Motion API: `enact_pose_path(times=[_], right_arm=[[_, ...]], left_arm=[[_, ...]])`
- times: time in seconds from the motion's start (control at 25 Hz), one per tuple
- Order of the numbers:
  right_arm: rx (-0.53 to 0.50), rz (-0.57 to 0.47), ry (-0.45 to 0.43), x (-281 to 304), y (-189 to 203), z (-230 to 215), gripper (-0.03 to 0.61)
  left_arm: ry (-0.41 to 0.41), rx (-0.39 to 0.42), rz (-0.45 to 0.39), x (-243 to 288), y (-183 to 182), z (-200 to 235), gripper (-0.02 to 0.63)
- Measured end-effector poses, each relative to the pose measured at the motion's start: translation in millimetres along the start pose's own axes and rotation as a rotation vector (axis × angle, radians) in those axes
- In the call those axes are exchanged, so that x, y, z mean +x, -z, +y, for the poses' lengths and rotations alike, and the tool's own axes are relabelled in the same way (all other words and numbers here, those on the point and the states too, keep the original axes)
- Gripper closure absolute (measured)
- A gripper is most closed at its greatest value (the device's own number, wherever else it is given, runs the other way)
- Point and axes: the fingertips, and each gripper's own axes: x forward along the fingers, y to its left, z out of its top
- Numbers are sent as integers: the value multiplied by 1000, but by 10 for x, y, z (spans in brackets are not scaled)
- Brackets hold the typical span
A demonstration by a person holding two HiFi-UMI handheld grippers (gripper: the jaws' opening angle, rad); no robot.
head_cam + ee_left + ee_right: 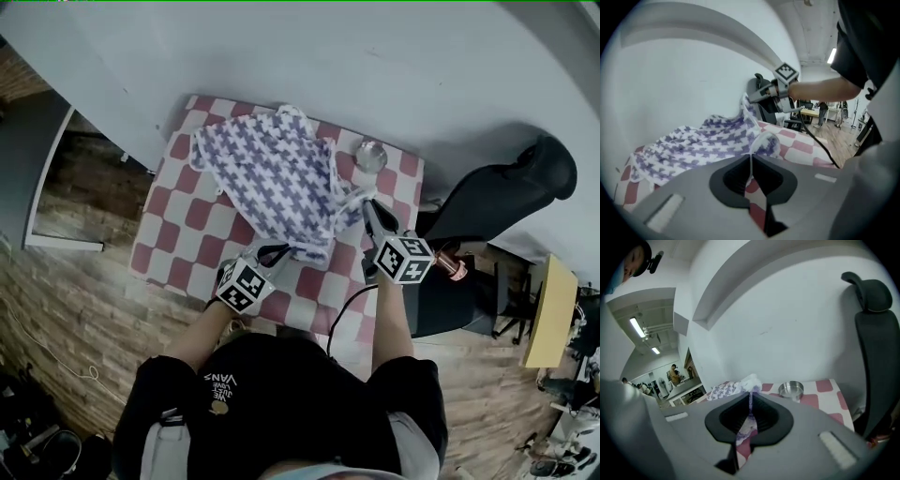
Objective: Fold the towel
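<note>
One towel (272, 178), thin and soft by the look, and light. It drapes and bunches freely, so it will likely sag between two grips. Best taken at the corners or along the hem, not mid-cloth. Nothing to break, though a narrow hem may slip if tugged. White ground, purple zigzag check, white hem. It lies crumpled at centre frame in the head view, on a red-and-white checked cloth (178, 220), with a steel bowl (371, 156) just beside its upper right edge. Left gripper (270, 253): jaws closed on the near hem, lower centre. Right gripper (372, 214): jaws pinched tight on the towel's right corner, held up off the table.
</note>
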Motion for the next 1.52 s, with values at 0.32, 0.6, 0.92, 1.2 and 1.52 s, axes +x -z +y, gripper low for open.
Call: enact_pose_path(times=[0.32,0.6,0.92,1.2,1.52], right_arm=[[99,-169,47,-912,5,443,555],[123,-308,44,-1673,33,1160,555],[131,-348,64,-2416,436,1916,556],[163,-360,121,-2934,675,2179,555],[126,-365,119,-2860,462,2142,555]], left_arm=[[-145,-24,-281,-1472,-542,168,598],[-203,3,-418,-2504,-551,46,598],[-131,-60,-426,-3176,-113,-350,598],[2,-126,-404,-3503,68,-836,598],[8,-152,-422,-3476,11,-728,598]])
